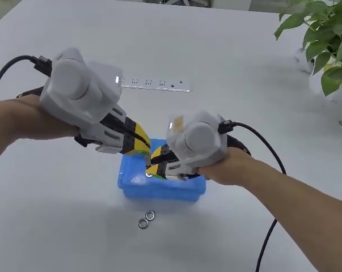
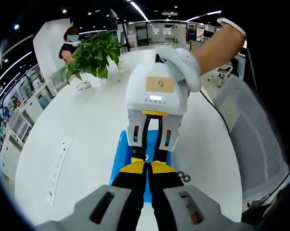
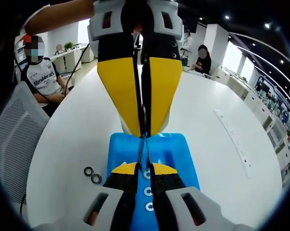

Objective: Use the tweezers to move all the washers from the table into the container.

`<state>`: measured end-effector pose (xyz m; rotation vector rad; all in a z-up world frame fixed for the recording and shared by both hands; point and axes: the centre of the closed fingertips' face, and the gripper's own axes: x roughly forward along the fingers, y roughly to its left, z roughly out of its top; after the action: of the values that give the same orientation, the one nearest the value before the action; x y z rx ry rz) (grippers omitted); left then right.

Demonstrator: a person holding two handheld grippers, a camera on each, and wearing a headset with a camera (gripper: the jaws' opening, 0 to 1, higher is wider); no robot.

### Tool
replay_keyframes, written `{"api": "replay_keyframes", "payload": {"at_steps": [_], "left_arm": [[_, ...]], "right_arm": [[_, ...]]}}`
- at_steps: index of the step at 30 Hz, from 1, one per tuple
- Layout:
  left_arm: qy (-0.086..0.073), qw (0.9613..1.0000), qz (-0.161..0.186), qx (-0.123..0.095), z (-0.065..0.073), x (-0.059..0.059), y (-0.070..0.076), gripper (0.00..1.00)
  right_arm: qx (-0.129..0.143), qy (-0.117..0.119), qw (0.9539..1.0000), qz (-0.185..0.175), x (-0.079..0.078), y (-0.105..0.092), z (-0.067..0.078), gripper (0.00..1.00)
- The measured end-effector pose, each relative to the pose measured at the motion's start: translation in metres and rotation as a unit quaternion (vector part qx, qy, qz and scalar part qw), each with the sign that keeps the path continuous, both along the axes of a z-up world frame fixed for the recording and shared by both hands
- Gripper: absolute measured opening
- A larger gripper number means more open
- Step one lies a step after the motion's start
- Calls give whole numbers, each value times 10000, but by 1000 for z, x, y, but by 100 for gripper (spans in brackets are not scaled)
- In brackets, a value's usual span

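Note:
A blue container (image 1: 159, 190) sits on the white table (image 1: 227, 68), and several washers (image 3: 148, 191) lie inside it. Two more washers (image 1: 146, 219) rest on the table just in front of it, also visible as washers (image 3: 92, 174) in the right gripper view. Both grippers meet tip to tip above the container. The left gripper (image 1: 147, 148) comes in from the left, shut on thin metal tweezers (image 3: 144, 149). The right gripper (image 3: 145, 168) faces it, and its jaws are closed on the tweezers' blades. I cannot tell whether the tweezers' tip holds a washer.
A white power strip (image 1: 153, 85) lies behind the container. A potted plant (image 1: 324, 39) stands at the far right corner. A mesh chair (image 3: 15, 144) and seated people are beyond the table's edge. A cable (image 1: 267, 238) trails from the right gripper.

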<state>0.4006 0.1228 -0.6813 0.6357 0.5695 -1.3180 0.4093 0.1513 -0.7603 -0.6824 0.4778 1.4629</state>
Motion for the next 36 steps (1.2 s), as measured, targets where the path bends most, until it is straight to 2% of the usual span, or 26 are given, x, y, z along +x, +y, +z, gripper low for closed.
{"api": "replay_keyframes", "payload": {"at_steps": [10,19,28,36], "left_arm": [[-82,10000,-50,-3,17,-9,-2,5],[-98,9999,-124,-4,33,-25,-4,5],[-133,9997,-195,76,36,-42,-5,4],[-146,9995,-238,132,31,-57,-7,4]], "right_arm": [[75,-118,9999,4,-9,-4,19,11],[168,-188,9997,-16,-24,-6,34,11],[184,-227,9996,-9,-41,-7,39,11],[140,-225,9996,16,-54,-11,34,11]]}}
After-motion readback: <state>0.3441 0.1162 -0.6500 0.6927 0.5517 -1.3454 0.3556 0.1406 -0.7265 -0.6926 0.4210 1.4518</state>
